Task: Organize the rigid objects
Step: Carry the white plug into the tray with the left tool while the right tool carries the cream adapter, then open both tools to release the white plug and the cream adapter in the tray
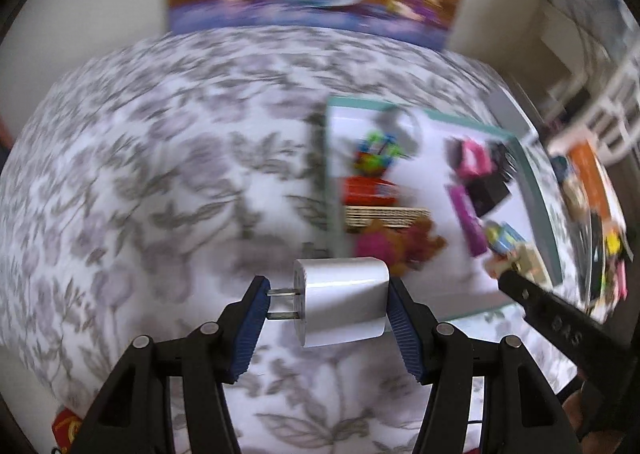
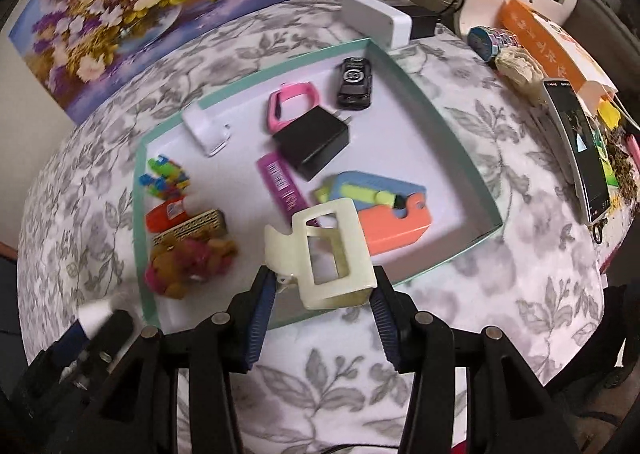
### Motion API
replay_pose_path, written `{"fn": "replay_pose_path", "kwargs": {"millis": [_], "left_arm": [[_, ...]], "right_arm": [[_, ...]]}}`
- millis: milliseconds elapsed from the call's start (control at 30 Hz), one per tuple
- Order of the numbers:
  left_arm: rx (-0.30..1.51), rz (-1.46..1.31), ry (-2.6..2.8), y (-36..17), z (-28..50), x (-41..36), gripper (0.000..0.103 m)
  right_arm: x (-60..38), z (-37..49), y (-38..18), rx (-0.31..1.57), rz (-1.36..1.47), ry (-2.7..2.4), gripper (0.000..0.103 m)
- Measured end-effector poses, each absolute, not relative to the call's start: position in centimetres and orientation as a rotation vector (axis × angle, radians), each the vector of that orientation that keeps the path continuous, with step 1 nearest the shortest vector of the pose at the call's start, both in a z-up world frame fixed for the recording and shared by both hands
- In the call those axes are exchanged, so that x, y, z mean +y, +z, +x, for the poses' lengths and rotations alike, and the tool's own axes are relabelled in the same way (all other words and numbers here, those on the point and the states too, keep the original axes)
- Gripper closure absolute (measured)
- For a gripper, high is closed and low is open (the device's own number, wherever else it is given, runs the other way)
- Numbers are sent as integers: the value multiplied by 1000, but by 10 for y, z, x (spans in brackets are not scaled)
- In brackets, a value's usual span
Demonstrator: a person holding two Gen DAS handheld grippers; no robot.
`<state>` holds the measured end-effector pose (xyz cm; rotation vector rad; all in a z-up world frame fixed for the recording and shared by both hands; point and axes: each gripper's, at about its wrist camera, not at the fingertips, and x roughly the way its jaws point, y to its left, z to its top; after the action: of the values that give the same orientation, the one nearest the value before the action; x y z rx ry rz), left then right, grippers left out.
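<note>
My left gripper is shut on a white plug adapter, its two prongs against the left pad, held above the floral cloth just left of the tray's near corner. The green-rimmed tray lies to the right in this blurred view. My right gripper is shut on a cream hair claw clip, held over the near edge of the tray. Inside lie a black adapter, pink band, toy car, magenta comb, a blue and orange case and small toys.
A flower painting leans at the back. Beyond the tray sit a white box, an orange box, a phone and tape rolls. The left gripper's side shows at the lower left. Open cloth lies to the left.
</note>
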<state>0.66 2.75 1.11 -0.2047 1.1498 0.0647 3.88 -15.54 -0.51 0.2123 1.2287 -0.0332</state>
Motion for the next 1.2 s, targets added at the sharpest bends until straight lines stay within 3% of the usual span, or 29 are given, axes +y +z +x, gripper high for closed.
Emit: {"fn": "replay_pose_path", "kwargs": {"millis": [333,800,867,967,1200], "left_arm": [[1133,-53,-33,2,28,-30,41],[1136,-5,-29,-15,45,-42,40],[1134,-9,-32,-14,45,-41,37],[1113,-12,-41,-7,43,-41,23],[1122,-27,-26,-1,36,-28,22]], "right_arm": [[-177,47,-7,1213,253,-30,53],[-171,53,-9,1212,233,-12,53],[-170,53,-9,1211,231,-11,53],[-170,53,-8,1208,230,-10,53],[-168,51,-6,1203,223,-12,53]]}}
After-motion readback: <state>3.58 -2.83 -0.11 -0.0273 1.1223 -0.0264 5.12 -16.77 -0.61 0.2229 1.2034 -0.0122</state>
